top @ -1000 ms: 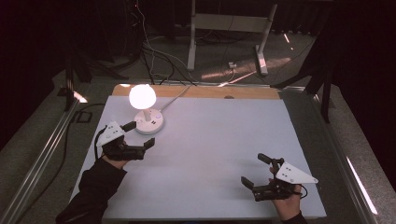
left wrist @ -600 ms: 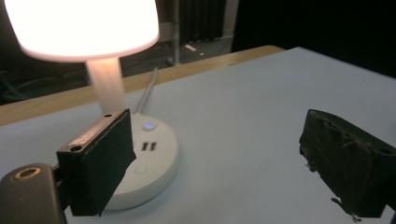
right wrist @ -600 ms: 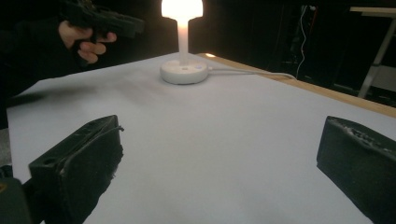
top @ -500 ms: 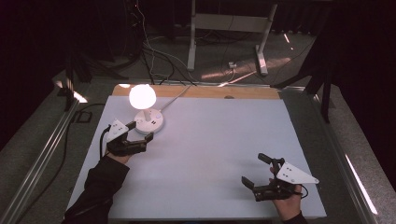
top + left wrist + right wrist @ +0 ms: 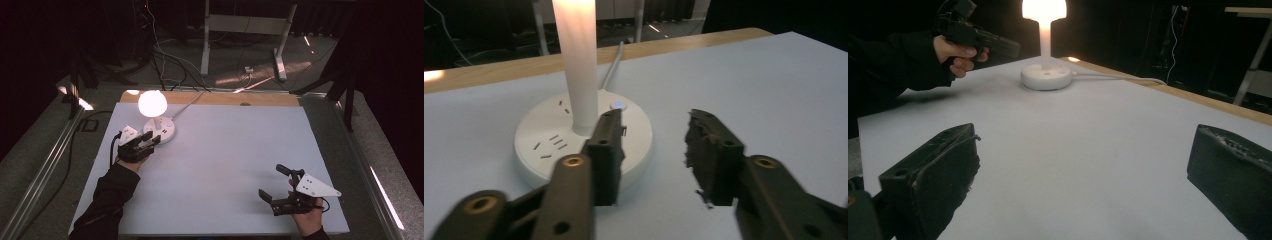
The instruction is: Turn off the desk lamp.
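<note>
I hold my left hand-held gripper (image 5: 148,143) at the far left part of the white worktop (image 5: 240,160), just beside the lamp (image 5: 156,116), and its jaws stand a little apart with nothing between them. In the left gripper view one jaw lies over the near edge of the lamp base (image 5: 549,142), but I cannot tell if it touches it; the other jaw is over the bare worktop at the side. The lamp is lit, its round shade (image 5: 152,101) glows, and a thin white stem (image 5: 576,60) rises from the round white base, which has socket slots and a small blue light (image 5: 618,105) on top. A white cable (image 5: 186,102) runs from the base toward the wooden far edge (image 5: 210,98) of the worktop. My right hand-held gripper (image 5: 276,184) is well apart, near the front right corner, with its jaws wide and empty over the bare surface. In the right gripper view I see the lamp far ahead and my left hand (image 5: 955,55) beside it
</note>
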The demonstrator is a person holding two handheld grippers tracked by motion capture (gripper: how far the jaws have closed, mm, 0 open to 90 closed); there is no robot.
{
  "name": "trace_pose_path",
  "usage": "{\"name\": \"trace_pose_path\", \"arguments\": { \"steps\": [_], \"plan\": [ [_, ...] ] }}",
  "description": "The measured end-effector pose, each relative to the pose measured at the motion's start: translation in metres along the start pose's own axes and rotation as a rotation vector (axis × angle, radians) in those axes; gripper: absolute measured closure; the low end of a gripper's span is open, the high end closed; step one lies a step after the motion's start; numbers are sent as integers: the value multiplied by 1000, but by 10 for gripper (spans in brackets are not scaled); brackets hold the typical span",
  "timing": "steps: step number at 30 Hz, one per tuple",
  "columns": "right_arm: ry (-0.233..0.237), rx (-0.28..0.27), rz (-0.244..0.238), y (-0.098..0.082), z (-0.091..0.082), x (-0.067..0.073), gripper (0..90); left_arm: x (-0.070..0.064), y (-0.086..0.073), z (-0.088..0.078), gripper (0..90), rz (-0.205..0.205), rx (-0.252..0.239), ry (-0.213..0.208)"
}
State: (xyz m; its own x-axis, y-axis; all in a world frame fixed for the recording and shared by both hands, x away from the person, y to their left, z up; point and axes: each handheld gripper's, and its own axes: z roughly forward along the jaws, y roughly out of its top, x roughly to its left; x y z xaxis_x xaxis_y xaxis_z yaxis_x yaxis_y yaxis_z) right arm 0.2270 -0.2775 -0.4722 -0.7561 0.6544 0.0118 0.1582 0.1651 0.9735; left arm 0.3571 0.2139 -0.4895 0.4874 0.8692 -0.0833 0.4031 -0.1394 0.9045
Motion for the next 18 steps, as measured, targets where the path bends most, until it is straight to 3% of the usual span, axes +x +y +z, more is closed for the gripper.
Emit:
{"name": "trace_pose_path", "arguments": {
  "steps": [10,13,18],
  "plan": [
    [3,-1,1,0,0,0,0,12,3,9,845,-17,31,5],
    [3,0,3,0,0,-1,0,16,3,13,873,-13,49,4],
    [6,2,3,0,0,-1,0,23,2,22,900,-51,70,0]
  ]
}}
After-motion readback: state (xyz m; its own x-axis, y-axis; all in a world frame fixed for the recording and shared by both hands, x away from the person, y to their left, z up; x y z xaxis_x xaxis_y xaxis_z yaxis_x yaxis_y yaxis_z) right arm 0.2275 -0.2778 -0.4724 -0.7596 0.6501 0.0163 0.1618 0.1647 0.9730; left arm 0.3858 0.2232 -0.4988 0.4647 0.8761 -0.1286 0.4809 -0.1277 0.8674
